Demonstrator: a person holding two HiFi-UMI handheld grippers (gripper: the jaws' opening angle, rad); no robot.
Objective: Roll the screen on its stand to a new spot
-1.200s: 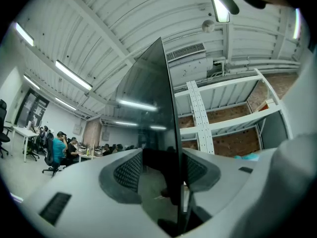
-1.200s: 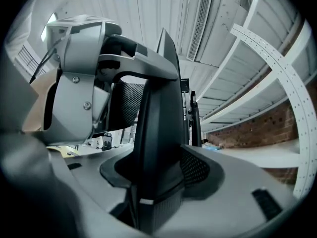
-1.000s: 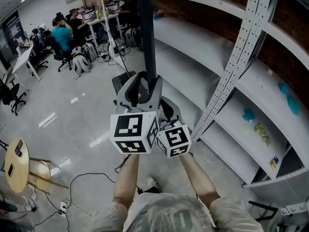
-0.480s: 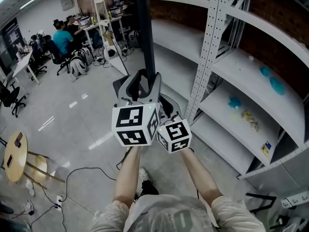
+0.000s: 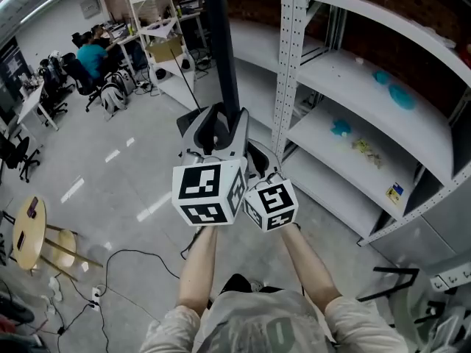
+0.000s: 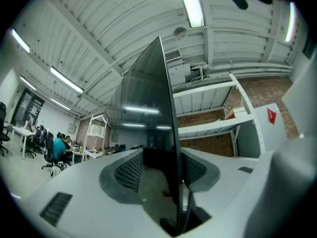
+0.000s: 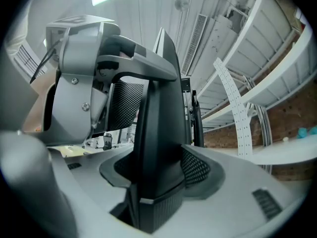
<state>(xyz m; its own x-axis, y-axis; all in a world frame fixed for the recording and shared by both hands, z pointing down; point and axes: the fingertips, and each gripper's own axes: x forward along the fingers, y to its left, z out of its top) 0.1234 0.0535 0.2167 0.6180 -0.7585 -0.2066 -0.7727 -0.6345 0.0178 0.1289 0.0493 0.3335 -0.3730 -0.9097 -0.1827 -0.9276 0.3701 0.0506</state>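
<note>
The screen (image 5: 221, 43) stands edge-on as a tall dark slab in front of me. In the head view both grippers clamp its near edge side by side, marker cubes toward me: the left gripper (image 5: 215, 127) higher up, the right gripper (image 5: 256, 160) a little lower and to its right. In the left gripper view the thin dark glass edge (image 6: 148, 108) runs between the left gripper's (image 6: 166, 177) mesh pads. The right gripper's (image 7: 158, 172) pads press on the thicker black back edge (image 7: 161, 108), with the left gripper (image 7: 84, 73) just beside it. The stand's base is hidden.
White metal shelving (image 5: 368, 109) with a perforated upright (image 5: 283, 72) runs close along the right; small teal items (image 5: 340, 129) lie on it. Cables (image 5: 125, 263) trail on the grey floor at lower left by a round wooden stool (image 5: 29, 234). People sit at desks (image 5: 92, 54) far left.
The shelving upright and shelves have slid leftward and nearer in the head view, and the desks have shifted: the screen, both grippers and I have moved along the floor. Both grips are unchanged.
</note>
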